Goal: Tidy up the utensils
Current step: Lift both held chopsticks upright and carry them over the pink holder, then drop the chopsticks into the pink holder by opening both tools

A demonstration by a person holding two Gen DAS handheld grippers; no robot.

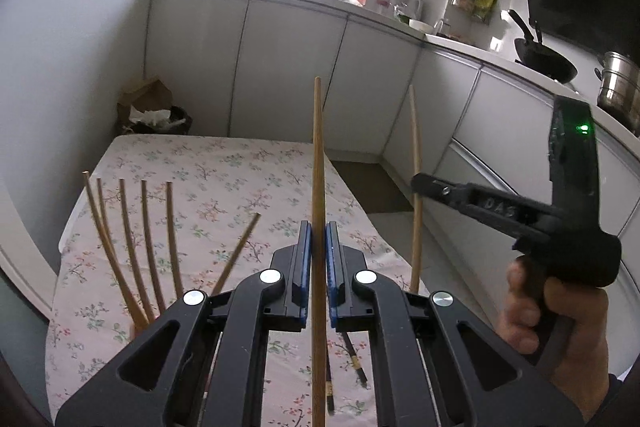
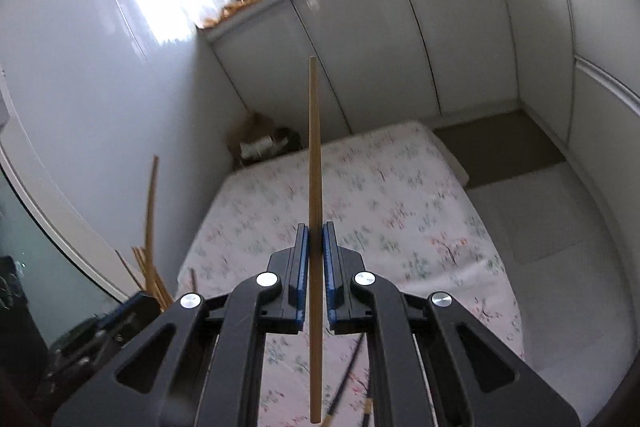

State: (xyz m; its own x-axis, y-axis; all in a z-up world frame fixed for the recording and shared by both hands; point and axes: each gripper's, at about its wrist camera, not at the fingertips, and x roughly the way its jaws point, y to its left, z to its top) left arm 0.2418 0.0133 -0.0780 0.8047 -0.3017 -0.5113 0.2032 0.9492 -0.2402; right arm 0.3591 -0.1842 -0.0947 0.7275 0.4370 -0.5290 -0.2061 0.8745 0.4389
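you have one wooden chopstick [image 1: 318, 163] clenched between the blue pads of your left gripper [image 1: 318, 259], and your right gripper [image 2: 315, 259] is clamped on a second wooden chopstick [image 2: 315, 163] of its own; in the left wrist view that second stick shows beside your right hand [image 1: 540, 311], pinched near the tip of the right tool. both sticks are up in the air over the floral tablecloth [image 1: 224, 163], not touching it. each stick runs along its gripper's line, its long axis going straight out ahead between the pads, with the far end pointing away toward the white cabinets [image 1: 288, 67] and the near end passing back under the gripper body. as i read it, the step is to carry these to the bundle of chopsticks [image 1: 132, 247] fanned out just to the left of your left gripper; what holds that bundle is hidden behind the gripper body, so check it before you commit. keep both grips firm, because a thin round stick pinched at one spot can pivot or slide. bring one stick in at a time, line its axis up with the fanned ones, lower the back end first, and let go only once it is supported. two dark chopsticks [image 1: 352, 359] lie on the cloth beneath your left gripper, probably waiting their turn.
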